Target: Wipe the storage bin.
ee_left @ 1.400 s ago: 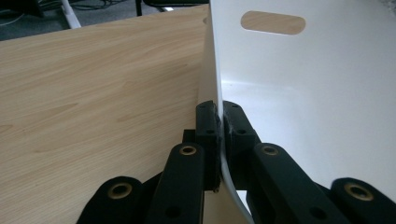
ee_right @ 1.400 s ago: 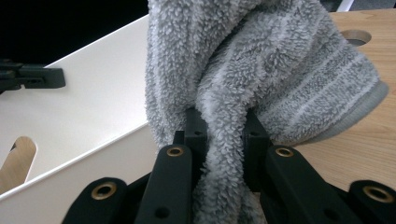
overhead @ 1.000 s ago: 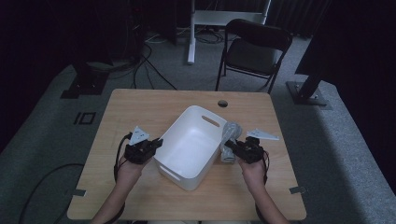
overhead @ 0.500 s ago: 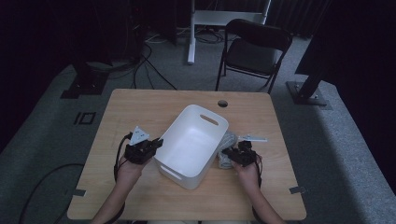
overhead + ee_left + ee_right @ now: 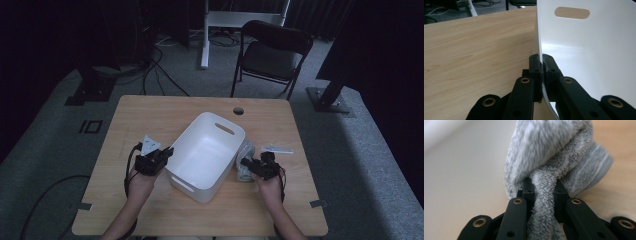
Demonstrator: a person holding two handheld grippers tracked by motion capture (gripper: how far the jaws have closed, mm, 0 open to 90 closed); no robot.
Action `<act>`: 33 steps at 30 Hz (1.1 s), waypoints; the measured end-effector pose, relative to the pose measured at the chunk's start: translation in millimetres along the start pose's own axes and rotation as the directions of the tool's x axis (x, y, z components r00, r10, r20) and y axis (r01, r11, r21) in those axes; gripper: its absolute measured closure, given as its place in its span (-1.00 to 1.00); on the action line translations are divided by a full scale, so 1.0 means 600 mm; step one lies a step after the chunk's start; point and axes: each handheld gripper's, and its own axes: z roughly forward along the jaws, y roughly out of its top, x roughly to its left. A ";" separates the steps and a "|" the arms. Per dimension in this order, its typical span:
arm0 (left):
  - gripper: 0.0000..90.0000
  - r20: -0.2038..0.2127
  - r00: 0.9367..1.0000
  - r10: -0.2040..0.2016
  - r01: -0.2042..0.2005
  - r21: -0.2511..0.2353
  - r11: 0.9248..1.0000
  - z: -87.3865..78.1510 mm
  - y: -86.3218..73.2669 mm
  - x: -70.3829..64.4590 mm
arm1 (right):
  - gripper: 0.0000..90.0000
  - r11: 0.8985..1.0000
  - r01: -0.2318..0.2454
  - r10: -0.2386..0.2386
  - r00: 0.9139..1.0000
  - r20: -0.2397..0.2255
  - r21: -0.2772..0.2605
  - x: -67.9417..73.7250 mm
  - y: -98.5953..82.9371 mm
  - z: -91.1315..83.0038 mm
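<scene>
Left tongs [image 5: 167,151] clamped on the thin side wall of the white bin [image 5: 200,150]; in the left gripper view the wall [image 5: 584,50] runs straight between the jaws, one jaw inside, one outside. Right tongs [image 5: 245,163] gripping a fold of the grey towel [image 5: 245,161], which lies bunched on the worktop [image 5: 150,115] just beside the bin's right wall. Bin: smooth glossy plastic, rounded rectangle, slot handles. Towel [image 5: 554,155]: soft looped terry, crumpled, with a smoother flat hem. Worktop: pale wood grain.
</scene>
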 end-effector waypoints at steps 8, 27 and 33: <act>0.94 -0.002 1.000 -0.007 0.007 -0.002 1.000 0.002 0.000 0.000 | 0.73 0.989 0.031 -0.043 0.996 -0.076 -0.148 0.035 0.020 -0.078; 0.93 0.061 0.998 0.020 -0.018 -0.022 1.000 0.003 -0.002 0.008 | 0.73 0.997 0.063 -0.065 0.997 -0.049 -0.048 0.048 0.004 -0.018; 0.93 0.059 0.998 0.025 -0.023 -0.021 0.999 0.003 -0.002 0.006 | 0.73 0.999 0.047 -0.047 0.998 -0.040 -0.019 0.039 -0.002 -0.005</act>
